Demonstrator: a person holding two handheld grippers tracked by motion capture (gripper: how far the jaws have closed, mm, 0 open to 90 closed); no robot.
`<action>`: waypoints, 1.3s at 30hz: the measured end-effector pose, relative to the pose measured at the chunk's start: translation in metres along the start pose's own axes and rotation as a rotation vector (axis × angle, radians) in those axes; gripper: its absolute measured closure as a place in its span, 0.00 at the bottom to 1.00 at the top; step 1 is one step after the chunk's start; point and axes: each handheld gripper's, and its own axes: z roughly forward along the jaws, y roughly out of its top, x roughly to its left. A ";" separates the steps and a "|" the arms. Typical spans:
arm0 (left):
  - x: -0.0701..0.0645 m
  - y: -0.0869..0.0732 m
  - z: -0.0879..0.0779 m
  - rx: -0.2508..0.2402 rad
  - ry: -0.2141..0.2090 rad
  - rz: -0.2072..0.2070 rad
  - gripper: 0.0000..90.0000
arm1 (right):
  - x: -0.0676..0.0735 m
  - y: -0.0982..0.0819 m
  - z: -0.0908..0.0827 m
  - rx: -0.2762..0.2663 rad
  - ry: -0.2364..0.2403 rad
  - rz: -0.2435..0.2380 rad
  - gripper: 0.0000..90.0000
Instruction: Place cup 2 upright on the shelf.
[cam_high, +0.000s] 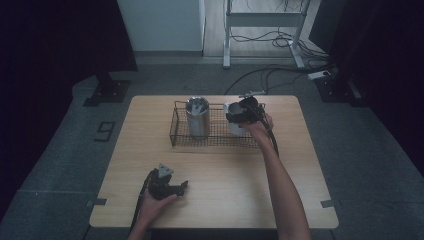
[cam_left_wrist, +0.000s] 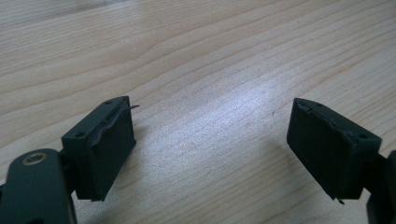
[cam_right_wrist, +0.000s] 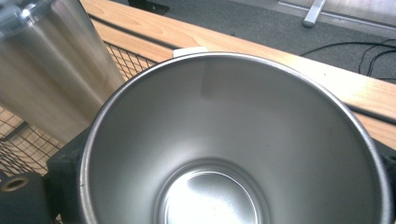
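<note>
A wire basket (cam_high: 176, 136) stands at the back of the wooden table (cam_high: 225, 200). Upright inside it is a tall steel tumbler (cam_high: 198, 119) with a lid, seen again at the left of the right gripper view (cam_right_wrist: 51, 70). Beside it, at the basket's right end, is a white cup (cam_high: 232, 126) with a bare steel inside (cam_right_wrist: 224, 140). My right gripper (cam_high: 240, 116) is shut on this cup, one jaw on each side of its wall. My left gripper (cam_high: 180, 189) rests low over the table's front left. Its jaws (cam_left_wrist: 210, 109) stand wide open over bare wood.
Beyond the table's far edge lie grey floor, cables (cam_high: 280, 75) and the legs of a metal stand (cam_high: 227, 55). Dark stands flank the table at both sides. Bare wood lies between the basket and the left gripper.
</note>
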 end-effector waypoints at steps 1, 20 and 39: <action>0.000 0.000 0.000 0.000 0.001 0.001 0.17 | 0.000 -0.002 0.001 0.003 -0.002 0.000 0.07; 0.000 0.000 0.000 0.000 0.003 0.002 0.17 | 0.000 -0.016 0.011 0.043 -0.012 0.001 0.07; -0.001 0.000 0.000 0.001 0.005 0.005 0.17 | -0.001 -0.025 0.021 0.087 -0.020 -0.007 0.07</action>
